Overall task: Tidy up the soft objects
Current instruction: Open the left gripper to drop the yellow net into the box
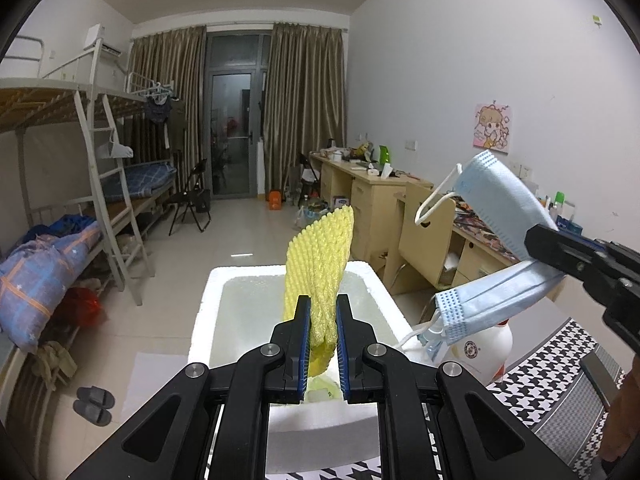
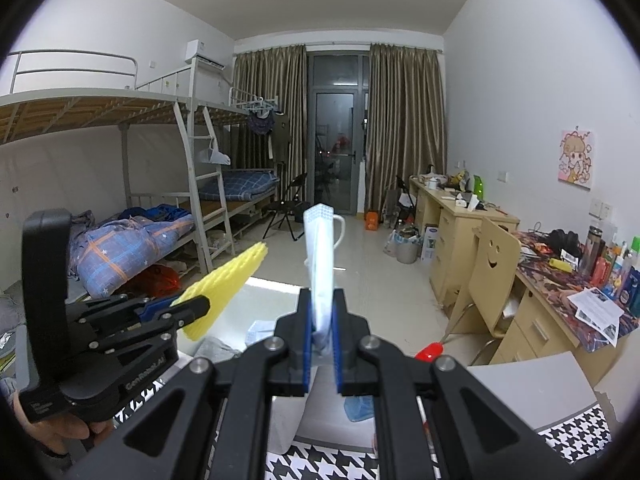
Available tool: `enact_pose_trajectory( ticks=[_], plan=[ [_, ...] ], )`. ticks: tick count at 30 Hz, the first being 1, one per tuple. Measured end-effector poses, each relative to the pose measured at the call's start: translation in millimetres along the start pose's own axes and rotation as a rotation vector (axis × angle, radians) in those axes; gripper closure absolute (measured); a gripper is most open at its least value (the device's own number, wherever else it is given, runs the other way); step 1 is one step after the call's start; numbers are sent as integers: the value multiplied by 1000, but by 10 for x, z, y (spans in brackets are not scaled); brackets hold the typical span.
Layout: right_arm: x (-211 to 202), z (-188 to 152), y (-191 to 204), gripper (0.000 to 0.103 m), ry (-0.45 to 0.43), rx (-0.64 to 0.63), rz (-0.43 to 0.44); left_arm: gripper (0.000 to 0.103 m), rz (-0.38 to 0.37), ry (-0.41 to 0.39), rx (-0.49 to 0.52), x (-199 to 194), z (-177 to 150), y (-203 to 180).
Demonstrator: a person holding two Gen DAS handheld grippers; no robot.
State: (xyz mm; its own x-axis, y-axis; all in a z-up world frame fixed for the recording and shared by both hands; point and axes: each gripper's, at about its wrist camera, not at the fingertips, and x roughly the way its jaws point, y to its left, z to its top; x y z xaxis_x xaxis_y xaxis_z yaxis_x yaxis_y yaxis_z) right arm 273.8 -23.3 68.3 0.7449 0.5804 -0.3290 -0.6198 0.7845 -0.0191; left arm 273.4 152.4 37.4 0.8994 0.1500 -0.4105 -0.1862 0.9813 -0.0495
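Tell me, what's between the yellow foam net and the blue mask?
Nothing solid: in the left wrist view, only open air separates the yellow foam net from the blue mask.

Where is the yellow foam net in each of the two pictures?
Left wrist view: the net stands centre, pinched in the left tongs over the white box.
Right wrist view: the net is lower left, sticking out of the left tongs.
Shared landmark: the cartoon poster.

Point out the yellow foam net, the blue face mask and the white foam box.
yellow foam net (image 1: 320,256), left wrist view, middle of the mesh.
blue face mask (image 1: 500,200), left wrist view, upper pleated half.
white foam box (image 1: 202,320), left wrist view, left rim.
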Motion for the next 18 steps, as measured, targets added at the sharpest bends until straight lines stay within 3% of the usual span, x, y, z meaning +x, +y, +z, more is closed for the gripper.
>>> enact_pose_trajectory(
  ticks=[2, 4, 5, 18],
  plan=[
    [-7, 2, -13, 92, -2, 2, -2, 70, 12, 14, -9, 52, 3, 37],
    [-3, 6, -23, 92, -2, 2, -5, 21, 40, 17, -32, 69, -6, 93],
    [2, 8, -27, 92, -2, 3, -6, 16, 58, 1, -47, 45, -11, 127],
    [127, 28, 41, 92, 25, 1, 45, 2, 147, -58, -47, -293, -46, 202]
  ],
)
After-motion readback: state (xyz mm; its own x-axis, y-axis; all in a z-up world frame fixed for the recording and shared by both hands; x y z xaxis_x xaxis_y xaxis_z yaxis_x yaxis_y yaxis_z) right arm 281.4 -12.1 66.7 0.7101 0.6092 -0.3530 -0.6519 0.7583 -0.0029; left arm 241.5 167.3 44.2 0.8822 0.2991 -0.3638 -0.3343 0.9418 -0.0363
